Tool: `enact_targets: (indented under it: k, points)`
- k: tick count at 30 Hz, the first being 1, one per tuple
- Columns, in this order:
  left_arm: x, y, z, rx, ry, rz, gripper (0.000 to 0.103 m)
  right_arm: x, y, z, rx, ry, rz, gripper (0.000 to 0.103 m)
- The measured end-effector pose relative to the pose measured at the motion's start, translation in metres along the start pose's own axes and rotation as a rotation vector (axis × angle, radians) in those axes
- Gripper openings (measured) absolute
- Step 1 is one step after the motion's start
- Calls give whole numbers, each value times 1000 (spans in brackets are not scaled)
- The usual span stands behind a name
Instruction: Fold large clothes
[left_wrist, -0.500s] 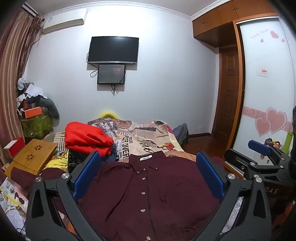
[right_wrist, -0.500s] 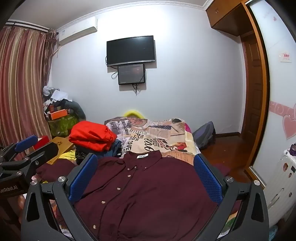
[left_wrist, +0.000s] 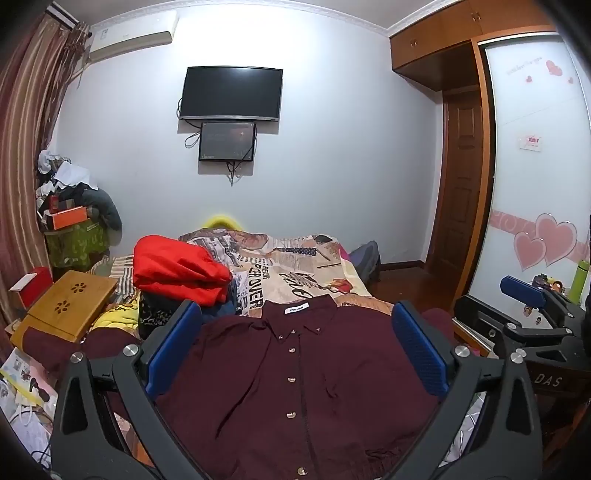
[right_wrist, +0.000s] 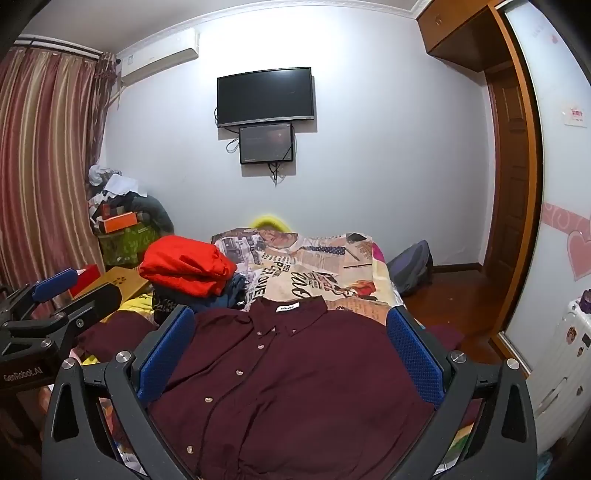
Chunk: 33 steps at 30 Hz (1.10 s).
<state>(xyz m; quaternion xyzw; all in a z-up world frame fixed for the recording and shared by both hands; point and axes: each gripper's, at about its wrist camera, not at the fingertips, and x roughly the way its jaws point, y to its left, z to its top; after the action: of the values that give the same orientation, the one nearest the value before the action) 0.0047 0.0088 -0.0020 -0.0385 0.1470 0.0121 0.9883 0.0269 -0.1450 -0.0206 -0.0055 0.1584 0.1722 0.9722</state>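
Note:
A dark maroon button-up shirt (left_wrist: 295, 373) lies flat, front up and buttoned, on the bed, collar and white label toward the far end; it also shows in the right wrist view (right_wrist: 291, 380). Its sleeves spread to the left and right. My left gripper (left_wrist: 295, 347) is open and empty, held above the shirt's chest. My right gripper (right_wrist: 290, 350) is open and empty too, above the shirt. Each gripper shows at the edge of the other's view: the right one (left_wrist: 532, 295), the left one (right_wrist: 55, 284).
A printed bedspread (left_wrist: 295, 269) covers the bed. A pile of folded clothes topped by a red garment (left_wrist: 177, 269) sits left of the collar. A wooden lap desk (left_wrist: 70, 299) lies at the left. A wardrobe (left_wrist: 535, 166) and a door stand on the right.

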Motion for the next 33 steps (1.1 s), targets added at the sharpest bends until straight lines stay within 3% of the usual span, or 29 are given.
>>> enact_targets:
  k: [33]
  points:
    - [7,4,-3,-13,15,20,103,2,-6,1,-5,21,-4,103]
